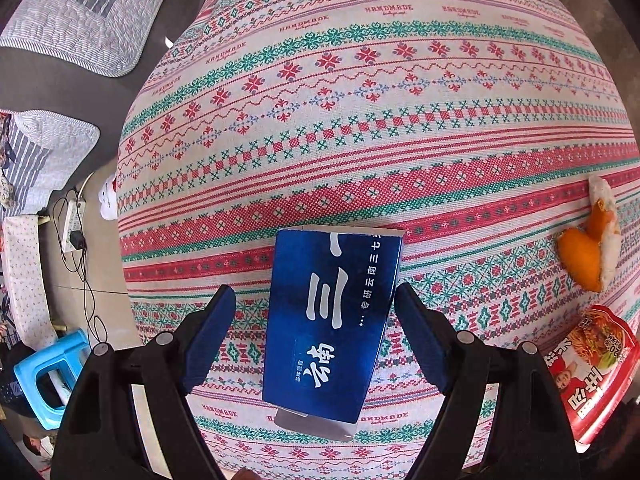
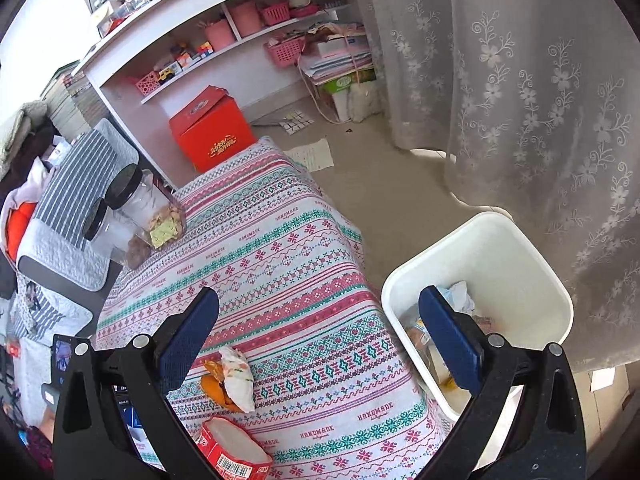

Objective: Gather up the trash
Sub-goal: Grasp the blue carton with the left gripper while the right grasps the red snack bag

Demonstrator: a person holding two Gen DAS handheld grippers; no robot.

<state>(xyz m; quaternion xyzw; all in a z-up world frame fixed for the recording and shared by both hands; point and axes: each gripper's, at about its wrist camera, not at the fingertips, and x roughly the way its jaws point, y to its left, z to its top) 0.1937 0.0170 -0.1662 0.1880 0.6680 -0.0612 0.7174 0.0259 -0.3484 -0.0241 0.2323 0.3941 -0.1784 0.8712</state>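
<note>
**Inspector:** What is your left gripper doing?

**Me:** It is hanging over a low table draped in a woven cloth banded in red, green and white, with "HANDMADE" printed along the stripes. My jaws are standing spread on either side of a glossy dark-blue cardboard carton with white lettering. One blue pad is sitting just beside the carton's edge; whether it is touching, I cannot tell. The other is standing clear, so nothing is clamped.

**Inspector:** Other rubbish on that surface?

**Me:** An orange peel with white pith is lying near the cloth's edge, and a red noodle packet is lying close to it.

**Inspector:** And the right gripper?

**Me:** It is hovering with jaws parted and carrying nothing. One finger is showing over the cloth, the other over a white plastic bin standing on the floor against the table's end, with wrappers lying inside.

**Inspector:** The room?

**Me:** Two clear jars with black lids are standing at the table's far end. A red box is sitting on the beige floor beneath white shelving holding pink baskets. A grey lace curtain is hanging behind the bin. Striped grey cushions are lying on a dark sofa, and a blue plastic stool is standing on the floor.
</note>
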